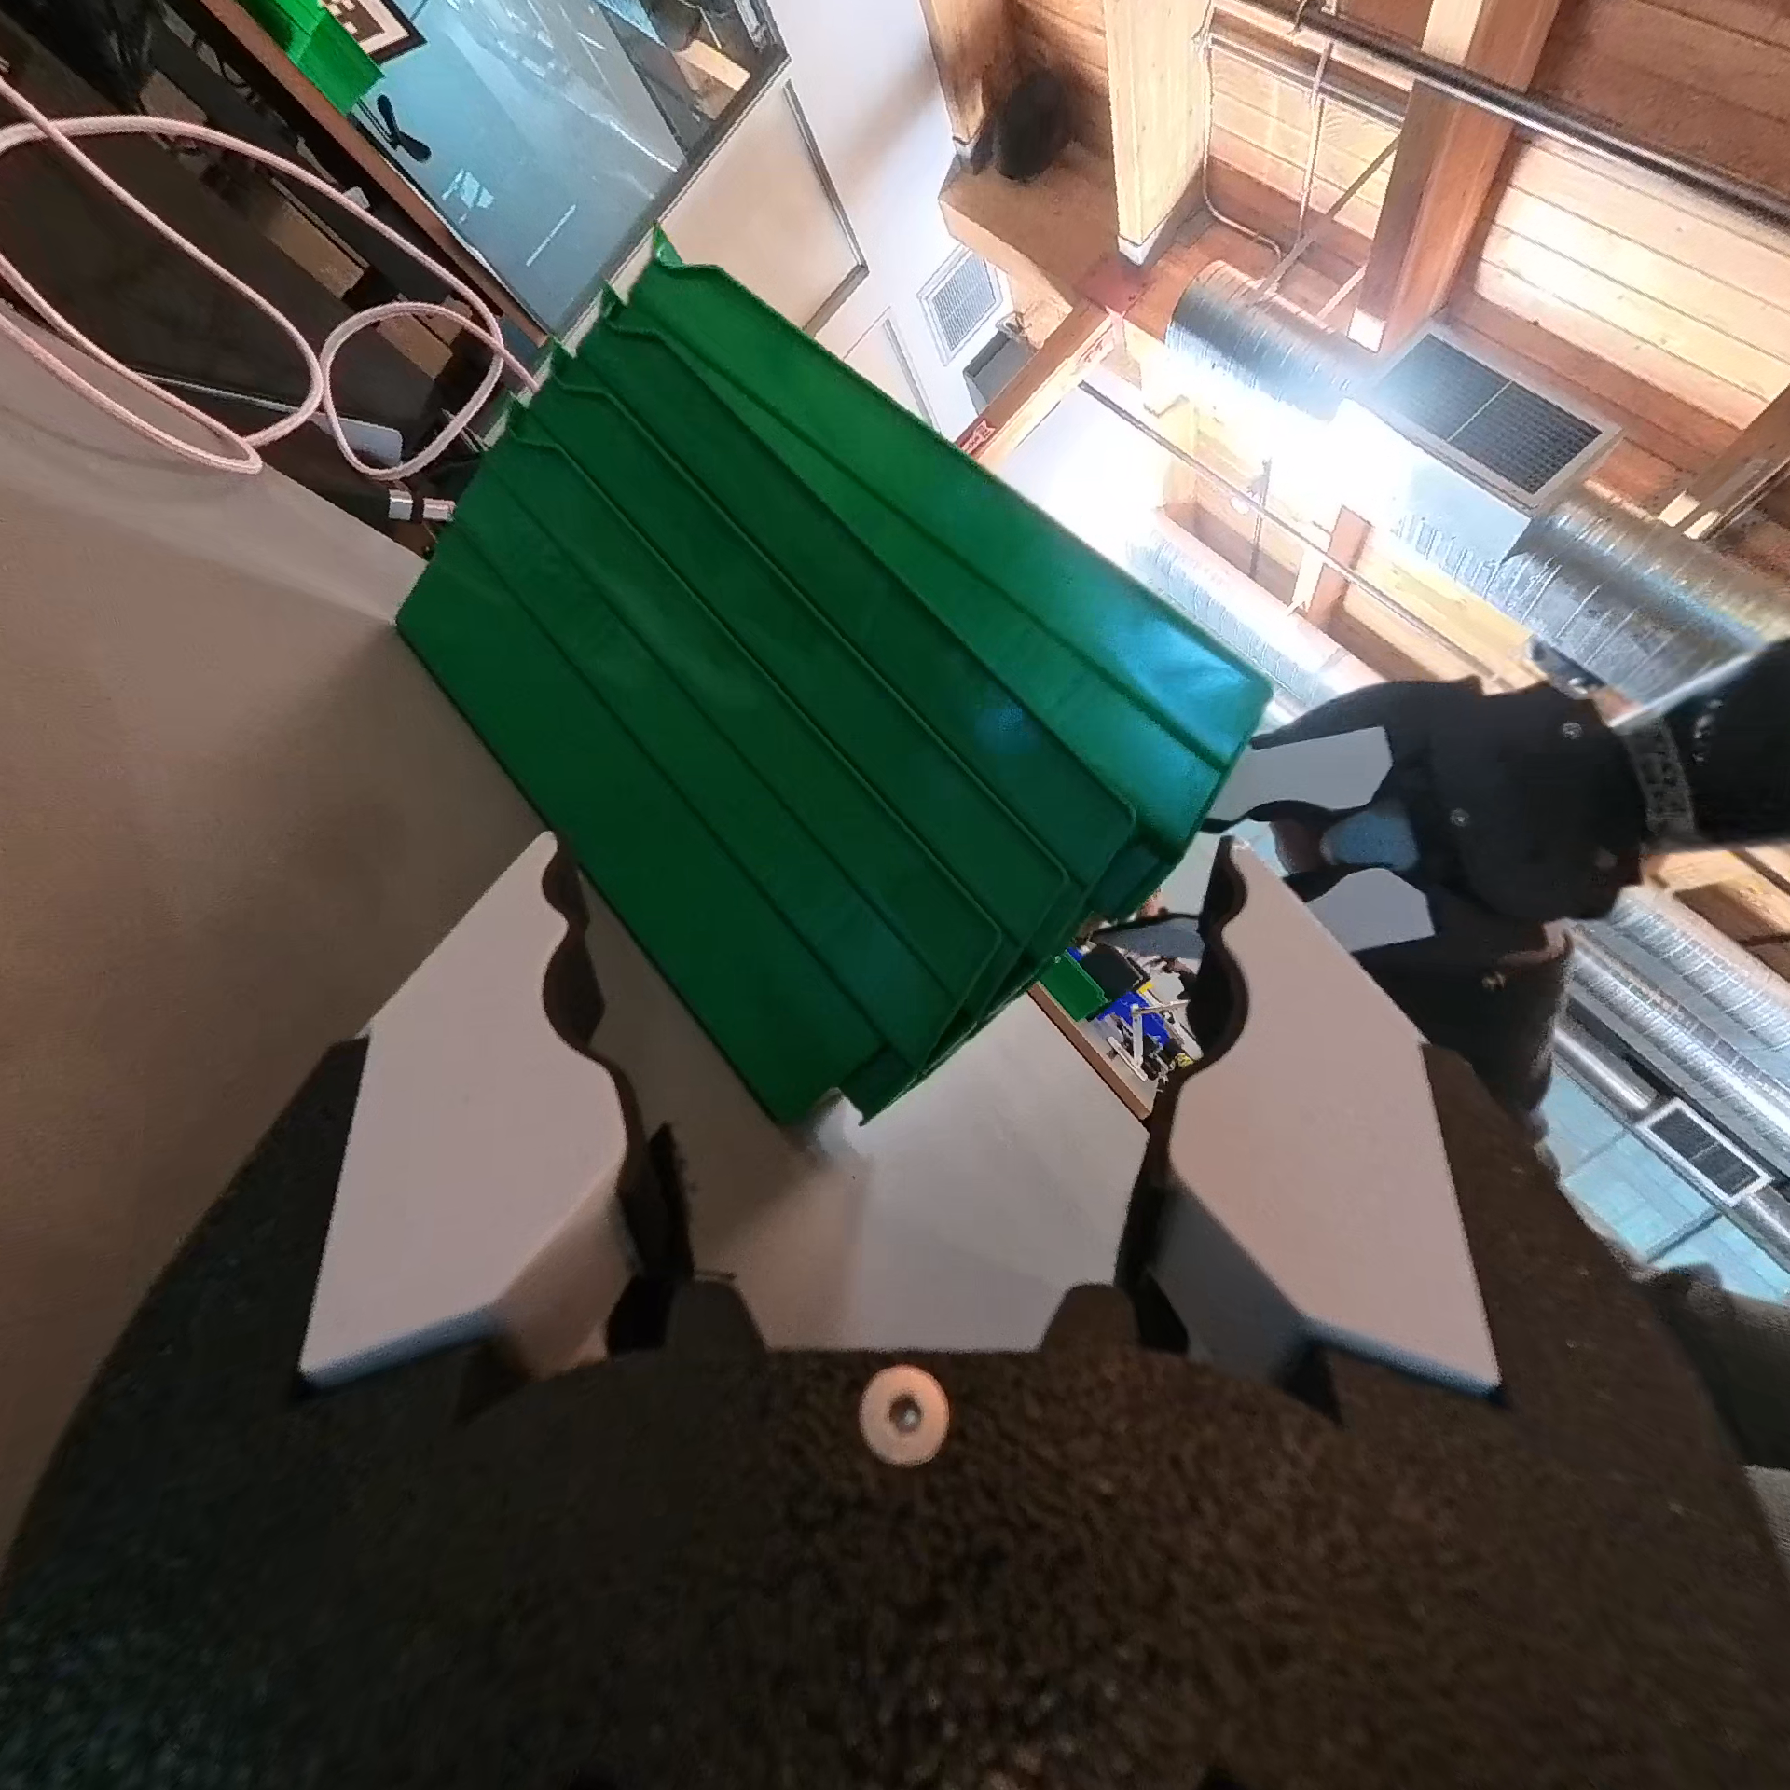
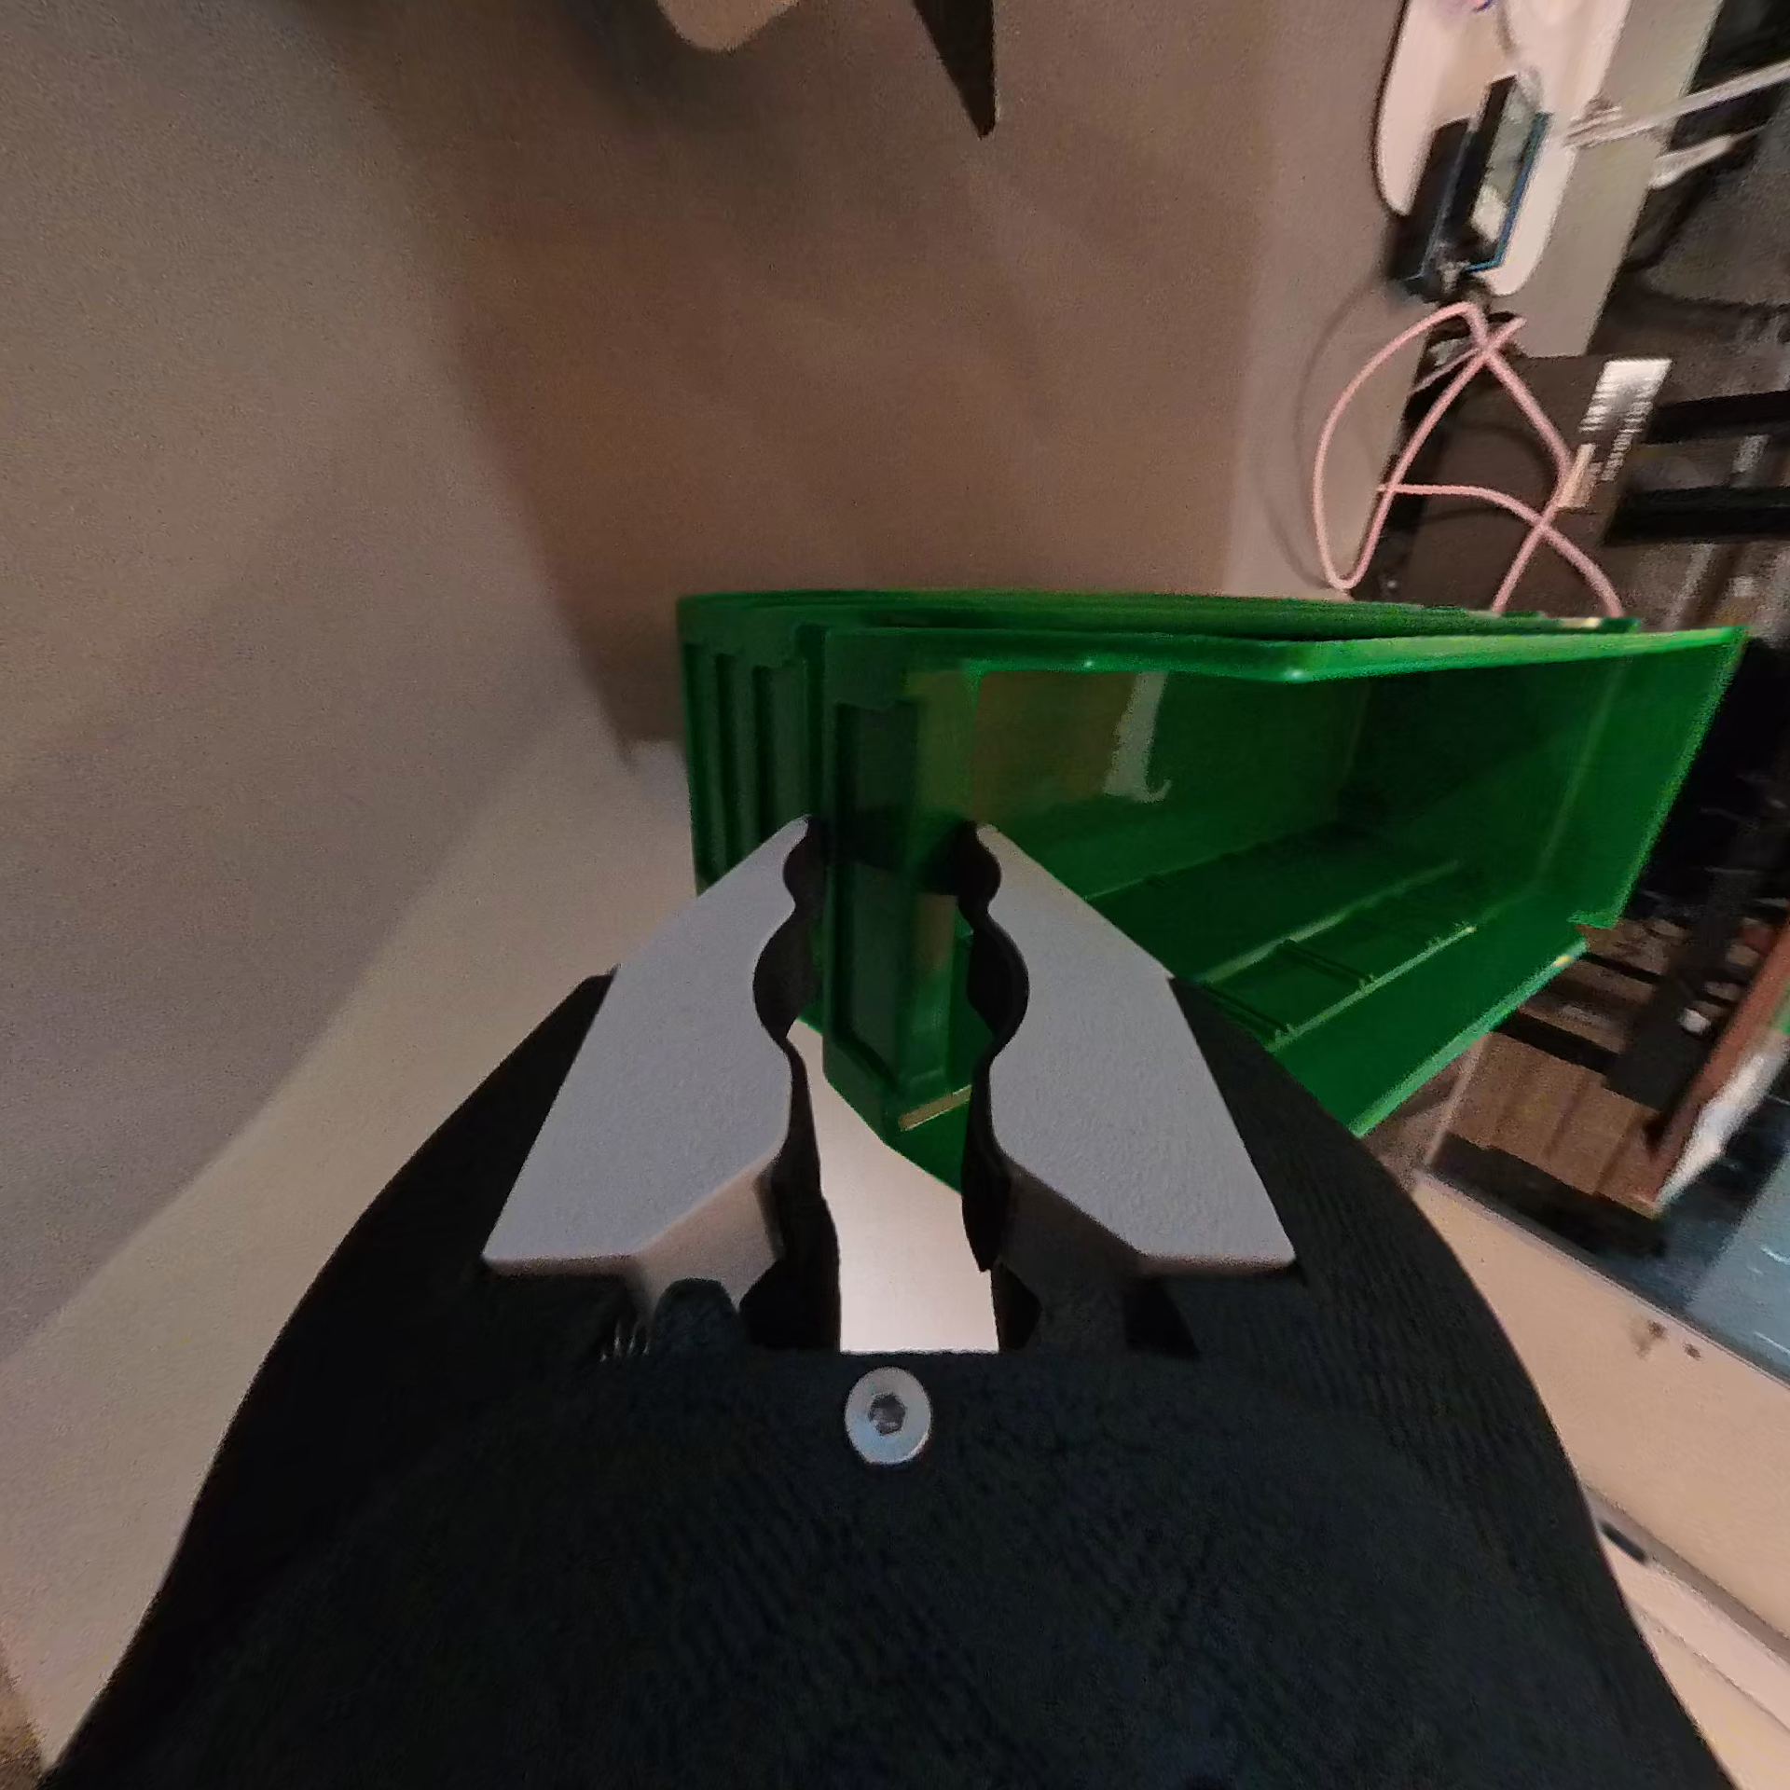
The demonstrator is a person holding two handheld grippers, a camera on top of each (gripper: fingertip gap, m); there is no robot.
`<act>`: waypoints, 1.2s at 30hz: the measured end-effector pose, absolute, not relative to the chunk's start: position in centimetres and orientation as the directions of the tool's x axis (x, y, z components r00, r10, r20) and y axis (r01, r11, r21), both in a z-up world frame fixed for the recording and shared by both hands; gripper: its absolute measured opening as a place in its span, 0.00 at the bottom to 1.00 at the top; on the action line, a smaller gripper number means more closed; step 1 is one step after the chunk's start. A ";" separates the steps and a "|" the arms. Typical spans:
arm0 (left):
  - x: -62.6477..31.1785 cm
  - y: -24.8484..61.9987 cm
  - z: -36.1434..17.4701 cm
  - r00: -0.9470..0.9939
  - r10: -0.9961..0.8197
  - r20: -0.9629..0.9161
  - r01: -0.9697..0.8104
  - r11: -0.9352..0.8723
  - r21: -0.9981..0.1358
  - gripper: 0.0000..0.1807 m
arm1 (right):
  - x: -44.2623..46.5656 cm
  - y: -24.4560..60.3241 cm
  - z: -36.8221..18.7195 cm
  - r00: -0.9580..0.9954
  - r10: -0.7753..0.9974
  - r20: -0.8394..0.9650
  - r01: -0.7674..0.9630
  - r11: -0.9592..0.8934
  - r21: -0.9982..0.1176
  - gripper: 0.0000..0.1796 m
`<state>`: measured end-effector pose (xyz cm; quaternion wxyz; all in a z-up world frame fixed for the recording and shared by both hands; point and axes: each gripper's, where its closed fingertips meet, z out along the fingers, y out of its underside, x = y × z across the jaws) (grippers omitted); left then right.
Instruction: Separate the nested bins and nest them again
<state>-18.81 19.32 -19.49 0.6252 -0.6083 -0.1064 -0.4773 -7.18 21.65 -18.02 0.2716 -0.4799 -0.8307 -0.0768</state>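
A stack of several nested green bins [image 1: 775, 697] lies tilted and fanned apart on the pale table [image 1: 174, 775]. My left gripper [image 1: 891, 862] is open, with the stack's near lower corner between its fingers; I cannot tell if they touch it. My right gripper [image 1: 1238, 786] reaches in from the right at the end of the uppermost bin. In the right wrist view my right gripper [image 2: 886, 841] is shut on the end wall of the uppermost bin [image 2: 1259, 823], whose open inside faces me. The other bins [image 2: 746, 726] sit behind it.
Pink cables [image 1: 242, 320] loop over dark equipment behind the stack and also show in the right wrist view [image 2: 1404, 465]. A table edge [image 2: 1550, 1288] runs at the lower right. Pale table surface [image 2: 291, 678] lies to the left of the bins.
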 end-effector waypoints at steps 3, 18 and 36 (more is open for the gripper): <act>-18.8 19.3 -19.5 0.523 -0.467 0.714 0.726 -0.196 -0.660 0.68 | -7.2 21.7 -17.9 -0.362 0.743 0.563 0.843 0.519 -0.142 0.15; -18.6 19.4 -19.7 0.526 -0.464 0.713 0.718 -0.209 -0.664 0.68 | -7.9 22.1 -17.7 -0.281 0.695 0.661 0.859 0.490 -0.150 0.15; -18.7 19.5 -19.8 0.536 -0.457 0.710 0.712 -0.207 -0.671 0.68 | -9.0 29.5 -4.1 0.372 0.877 0.304 0.622 0.008 -0.783 0.45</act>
